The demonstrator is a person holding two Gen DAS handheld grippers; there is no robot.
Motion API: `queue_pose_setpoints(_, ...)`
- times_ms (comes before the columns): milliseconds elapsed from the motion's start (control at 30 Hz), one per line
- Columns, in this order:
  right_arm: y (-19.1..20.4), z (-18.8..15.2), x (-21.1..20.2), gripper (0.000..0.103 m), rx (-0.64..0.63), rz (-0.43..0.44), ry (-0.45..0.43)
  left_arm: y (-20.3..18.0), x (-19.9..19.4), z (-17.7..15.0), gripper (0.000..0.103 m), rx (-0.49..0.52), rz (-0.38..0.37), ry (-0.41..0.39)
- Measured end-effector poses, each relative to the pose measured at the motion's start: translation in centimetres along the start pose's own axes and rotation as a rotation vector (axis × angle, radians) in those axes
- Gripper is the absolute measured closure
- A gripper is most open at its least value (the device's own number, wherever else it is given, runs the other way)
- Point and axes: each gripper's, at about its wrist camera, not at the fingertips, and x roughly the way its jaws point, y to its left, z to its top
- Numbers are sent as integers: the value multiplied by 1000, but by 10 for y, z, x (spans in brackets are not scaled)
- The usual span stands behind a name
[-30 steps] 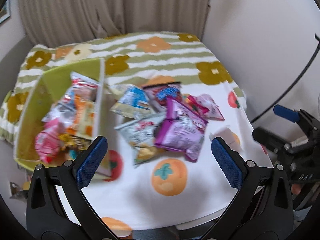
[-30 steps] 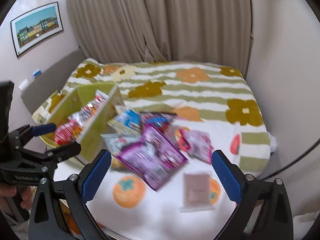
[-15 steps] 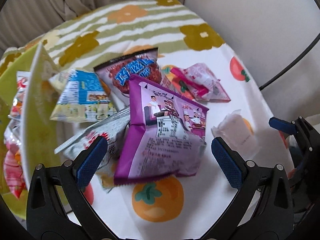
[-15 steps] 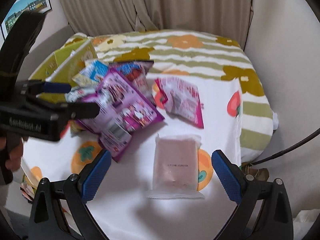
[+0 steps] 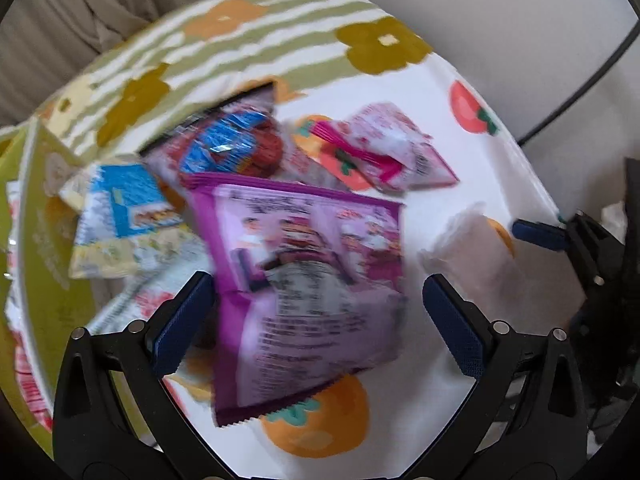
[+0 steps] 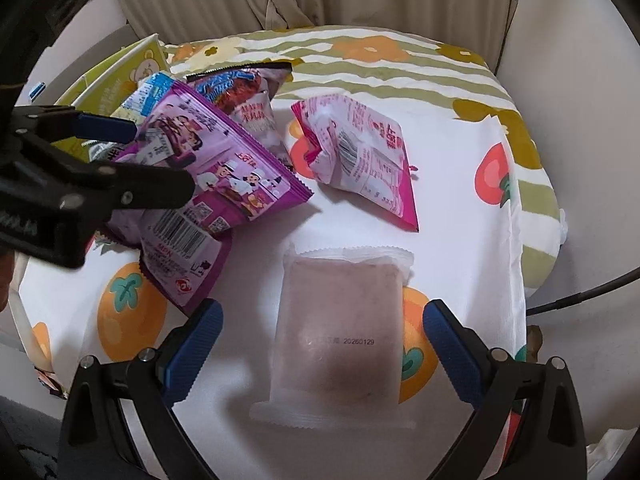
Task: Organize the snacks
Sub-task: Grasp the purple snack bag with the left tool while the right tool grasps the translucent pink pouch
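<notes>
The right claw (image 6: 322,336) hangs wide apart over a clear packet (image 6: 340,332) stamped 20260129, lying flat on the fruit-print tabletop (image 6: 460,208). The left claw (image 6: 132,160) reaches over the purple bag (image 6: 212,160). A pink bag (image 6: 360,148) lies apart, beyond the clear packet.

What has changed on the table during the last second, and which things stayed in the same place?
Both grippers came down closer to the snacks. The left gripper now hangs open over the purple packet; the right gripper hangs open over the clear packet. Nothing was gripped or released. The pink packet, the other snacks and the green box lie as before.
</notes>
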Motion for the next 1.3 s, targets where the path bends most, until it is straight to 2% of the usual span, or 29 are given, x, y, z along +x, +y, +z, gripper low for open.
queue_pose_setpoints(133,-2,0,2,3,0,0,6,-8,11,-8,0,19,8,38)
queue_pose_setpoints(400,-3,-1,7,4,-11,-3,14,-5,30,-12,0,-41,-63,79)
queue_pose_setpoints(500,-1,-3,8,7,-21,0,13,-2,32,-12,2,-62,-85,77)
queue_pose_setpoints(600,0,-5,10,13,-25,7,21,-1,30,-13,9,-63,-91,67)
queue_pose_setpoints(733,3,-5,11,14,-29,8,19,1,26,-15,35,-61,-109,62)
queue_pose_setpoints(800,2,-4,12,14,-27,7,18,0,23,-16,40,-56,-119,55)
queue_pose_setpoints(867,2,-5,12,15,-26,5,18,-2,22,-16,41,-44,-109,51)
queue_pose_setpoints(1300,1,-9,14,37,-45,-49,41,-7,4,-22,42,-32,-103,16)
